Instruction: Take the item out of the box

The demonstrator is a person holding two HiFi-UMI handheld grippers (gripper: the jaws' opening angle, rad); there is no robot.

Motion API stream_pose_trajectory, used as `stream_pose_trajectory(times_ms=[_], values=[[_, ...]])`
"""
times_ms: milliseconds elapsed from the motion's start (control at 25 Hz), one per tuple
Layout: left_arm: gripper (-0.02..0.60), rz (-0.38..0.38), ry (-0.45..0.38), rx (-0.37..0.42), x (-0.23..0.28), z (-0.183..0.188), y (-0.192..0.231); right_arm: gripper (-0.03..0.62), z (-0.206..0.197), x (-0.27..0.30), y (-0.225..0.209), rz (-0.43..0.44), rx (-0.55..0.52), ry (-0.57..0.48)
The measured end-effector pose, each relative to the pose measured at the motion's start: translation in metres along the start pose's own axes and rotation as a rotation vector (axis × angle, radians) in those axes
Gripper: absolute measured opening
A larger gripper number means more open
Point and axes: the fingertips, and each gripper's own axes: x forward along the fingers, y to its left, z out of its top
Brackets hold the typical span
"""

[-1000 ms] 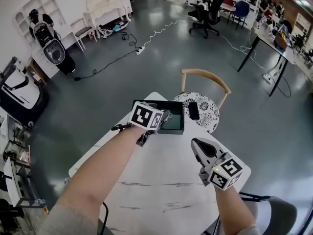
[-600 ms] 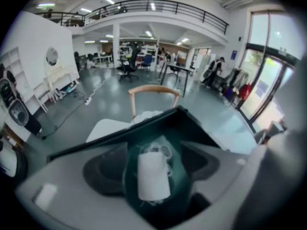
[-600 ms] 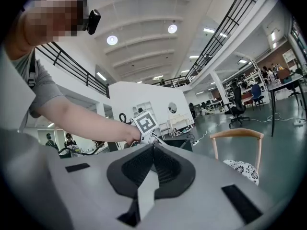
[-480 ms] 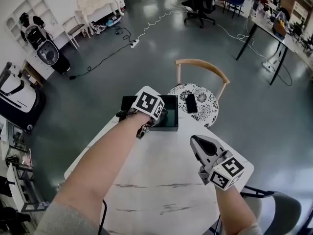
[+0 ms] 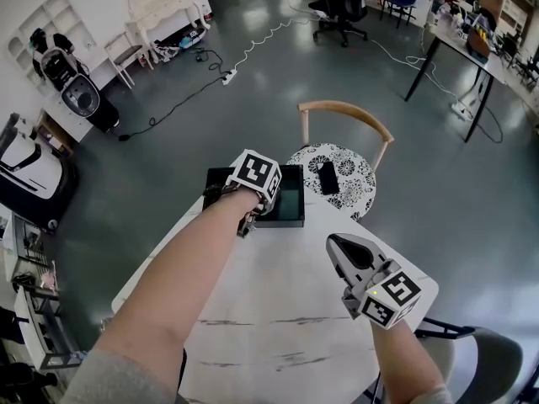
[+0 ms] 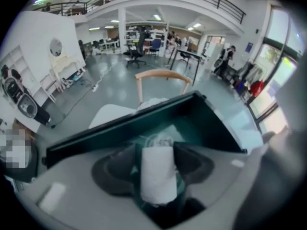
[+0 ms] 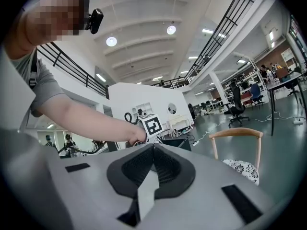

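A dark green open box (image 5: 296,220) stands at the far end of the white table. My left gripper (image 5: 268,204) reaches steeply down into it, its fingertips hidden under its marker cube. In the left gripper view a white roll (image 6: 157,175) stands between the black pads inside the box (image 6: 144,124). The jaws have just been closing and the pads sit against the roll's sides. My right gripper (image 5: 336,245) hovers level over the table's right side, shut and holding nothing. In the right gripper view its pads (image 7: 165,164) meet at the tip.
A wooden chair (image 5: 344,110) stands just beyond the box, with a patterned cushion (image 5: 349,188) and a black phone (image 5: 328,178) on its seat. The marbled white table (image 5: 278,310) ends close to the box on the far and left sides.
My left gripper has dropped and tipped steeply down into the box. The right gripper has stayed where it was.
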Motion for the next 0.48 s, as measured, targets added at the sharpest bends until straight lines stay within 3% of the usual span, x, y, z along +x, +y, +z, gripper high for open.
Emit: stream_pose_trajectory(times_ms=[240, 320, 480], values=[[0.245, 0.007, 0.022, 0.017, 0.0021, -0.0023, -0.0001, 0.008, -0.0004, 0.0011, 0.0043, 0.005, 0.001, -0.001], [0.195, 0.01, 0.009, 0.023, 0.0012, -0.0006, 0.0, 0.008, 0.0005, 0.0, 0.0047, 0.004, -0.001, -0.003], [0.164, 0.0, -0.023, -0.003, -0.0018, 0.0006, 0.0041, 0.008, 0.0042, -0.0038, 0.0055, 0.0, -0.004, -0.01]])
